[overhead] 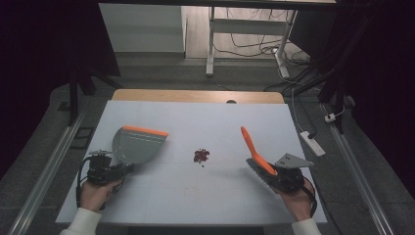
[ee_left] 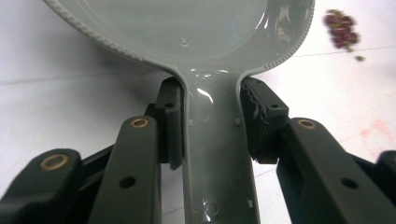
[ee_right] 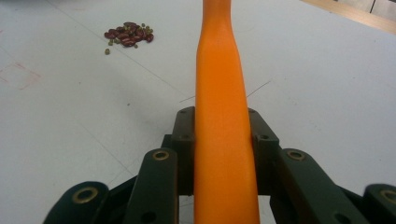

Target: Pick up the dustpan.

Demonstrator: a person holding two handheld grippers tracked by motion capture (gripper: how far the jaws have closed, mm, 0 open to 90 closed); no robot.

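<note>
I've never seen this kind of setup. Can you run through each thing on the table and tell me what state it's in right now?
Left tongs: shut on the dustpan's handle.
Dustpan: held, nothing in it, orange lip pointing away from the person.
Right tongs: shut on the brush's orange handle.
Brush: held, handle pointing away from the person, bristles nearest the hand.
Beans: a small loose pile on the table, between dustpan and brush, not yet swept.
</note>
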